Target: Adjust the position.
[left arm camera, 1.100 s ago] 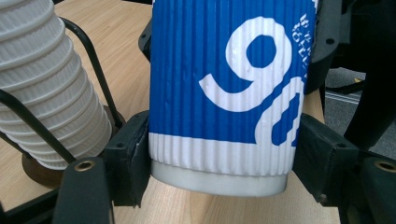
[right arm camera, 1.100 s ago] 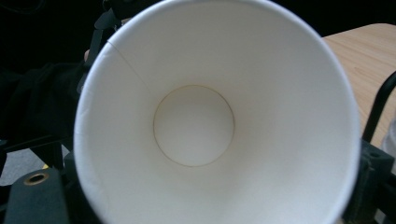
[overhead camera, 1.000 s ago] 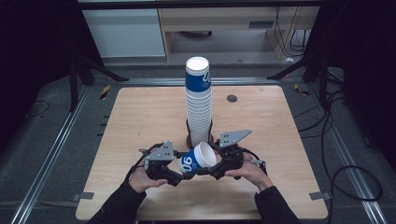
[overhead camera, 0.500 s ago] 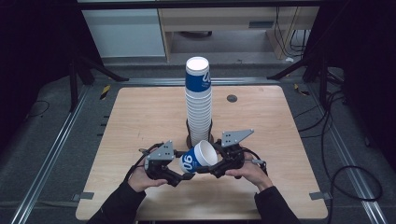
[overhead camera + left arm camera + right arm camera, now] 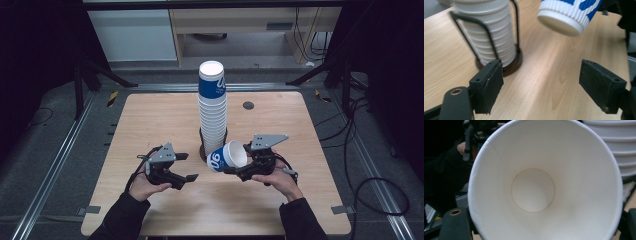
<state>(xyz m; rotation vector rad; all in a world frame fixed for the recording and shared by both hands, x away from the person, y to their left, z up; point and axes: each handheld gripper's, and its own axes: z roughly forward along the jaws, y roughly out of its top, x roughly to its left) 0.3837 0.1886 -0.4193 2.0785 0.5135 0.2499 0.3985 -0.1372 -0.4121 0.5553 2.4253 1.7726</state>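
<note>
On the left of the light wooden table (image 5: 150,125), the left gripper (image 5: 186,167) is held low over the surface by a hand in a dark sleeve. Its two black jaws are spread wide apart and nothing is gripped between them; in the left gripper view bare wood is seen between the pads (image 5: 489,87).

At the middle of the table, a tall stack of white ribbed paper cups (image 5: 213,112) is kept upright in a black wire holder with a round dark base (image 5: 511,65). The top cup of the stack is blue with white lettering.

Just right of the stack's foot, a single blue-and-white ribbed paper cup (image 5: 227,157) is carried on its side above the table, apart from the stack. Its open mouth is turned toward the right gripper (image 5: 239,172) and its white bottom toward the left gripper, above and beyond those open jaws. The cup's rim end is clamped by the right gripper, whose camera looks straight into the white interior (image 5: 533,190). The right gripper is held by the person's other hand near the table's front right.
</note>
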